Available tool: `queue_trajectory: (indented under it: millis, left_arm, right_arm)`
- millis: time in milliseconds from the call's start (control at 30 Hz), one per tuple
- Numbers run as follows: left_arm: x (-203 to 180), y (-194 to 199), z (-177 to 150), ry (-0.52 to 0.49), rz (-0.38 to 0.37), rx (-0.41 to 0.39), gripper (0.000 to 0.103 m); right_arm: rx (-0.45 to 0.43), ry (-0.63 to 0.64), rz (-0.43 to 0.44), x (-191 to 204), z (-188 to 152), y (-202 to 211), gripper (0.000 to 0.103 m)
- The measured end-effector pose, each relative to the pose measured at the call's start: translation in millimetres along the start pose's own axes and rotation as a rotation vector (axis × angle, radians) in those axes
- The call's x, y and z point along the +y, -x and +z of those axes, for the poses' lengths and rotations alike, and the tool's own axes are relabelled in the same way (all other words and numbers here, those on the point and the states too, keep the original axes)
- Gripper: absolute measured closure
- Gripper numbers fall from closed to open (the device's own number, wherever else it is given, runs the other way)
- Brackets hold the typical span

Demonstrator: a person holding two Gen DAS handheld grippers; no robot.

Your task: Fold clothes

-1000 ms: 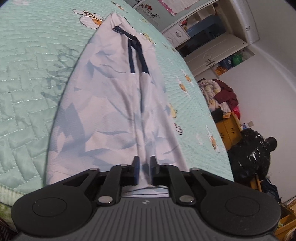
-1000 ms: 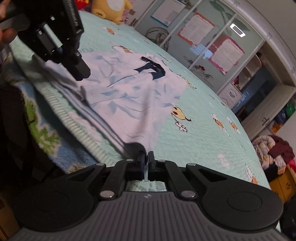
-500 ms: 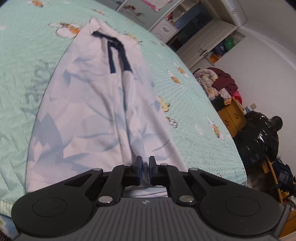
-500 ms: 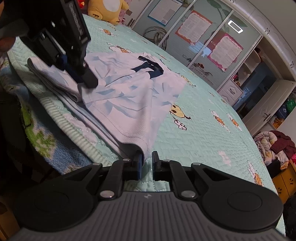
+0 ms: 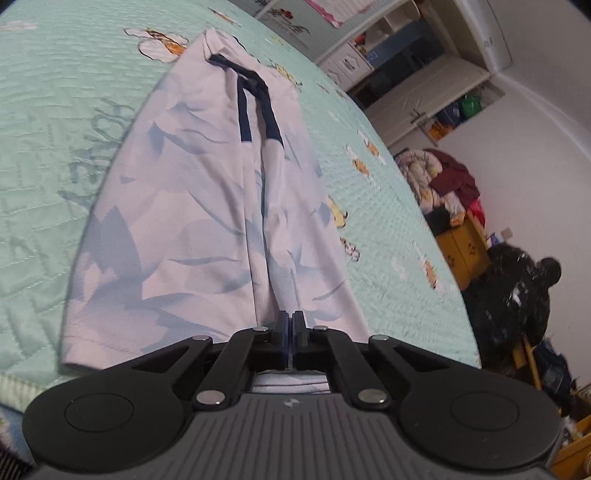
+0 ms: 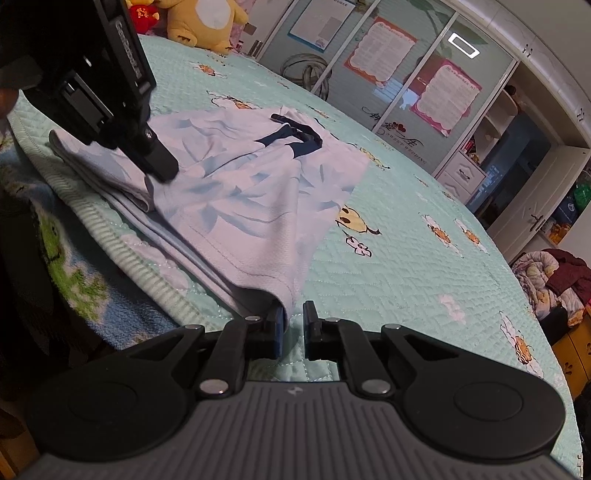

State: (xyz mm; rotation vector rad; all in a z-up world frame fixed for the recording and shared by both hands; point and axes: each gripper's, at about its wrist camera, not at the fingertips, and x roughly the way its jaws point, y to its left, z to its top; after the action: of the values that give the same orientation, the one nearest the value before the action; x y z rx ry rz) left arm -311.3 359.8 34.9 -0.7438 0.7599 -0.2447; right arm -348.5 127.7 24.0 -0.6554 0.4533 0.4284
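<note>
A pale blue and white leaf-print shirt (image 5: 192,229) with a navy collar (image 5: 255,96) lies lengthwise on the mint quilted bedspread (image 5: 55,110). My left gripper (image 5: 291,325) is shut on the shirt's near hem at a central fold. In the right wrist view the same left gripper (image 6: 162,173) pinches a raised ridge of the shirt (image 6: 251,199). My right gripper (image 6: 293,321) sits at the shirt's near right corner with its jaws a little apart. The corner hangs by the left finger, and bedspread (image 6: 406,240) shows through the gap.
The bed's edge runs just below both grippers. A yellow plush toy (image 6: 207,22) sits at the far end. Sliding wardrobe doors (image 6: 388,55) stand beyond. To the right are a clothes pile (image 5: 443,184), a yellow cabinet (image 5: 461,251) and a black bag (image 5: 517,295).
My left gripper's jaws have closed onto the shirt's hem. The right gripper's jaws, shut on the shirt's corner before, have parted a little and let the corner go.
</note>
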Motion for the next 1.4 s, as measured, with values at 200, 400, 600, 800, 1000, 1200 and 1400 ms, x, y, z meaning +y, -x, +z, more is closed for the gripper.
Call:
queue_trajectory:
  millis: [200,400,600,800,1000,1200,1400]
  left_arm:
    - [8.0,3.5,-4.7,0.000,0.030,0.023,0.103]
    - [13.9,-4.3,-8.8,-0.014,0.032,0.061,0.103]
    - [19.0,-7.9,-8.6,0.009,0.029,0.074,0.103]
    - [15.3,-7.1,-8.6,0.014,0.008,0.070,0.103]
    - [17.0,-9.6,-9.1,0.026,0.005,0.074,0.103]
    - [16.5,-6.9,-7.2,0.038,-0.015,0.071,0.103]
    - [16.2,-4.3,-3.1,0.061,-0.046,0.067,0.103]
  right_arm:
    - [-0.024,0.041,-0.003,1.0,-1.8,4.4,0.093]
    - [0.003,0.089,0.023,5.3,-4.8,0.8,0.094]
    - [0.027,0.059,0.046,-1.3,-3.0,-1.3,0.094]
    - [0.047,-0.015,0.070,-10.2,-2.1,-2.0,0.101]
    - [0.068,-0.111,0.062,-21.4,-5.8,-7.0,0.097]
    - [-0.053,0.191,-0.012,15.4,-7.4,6.2,0.068]
    - [-0.103,0.301,-0.049,24.9,-3.8,2.9,0.068]
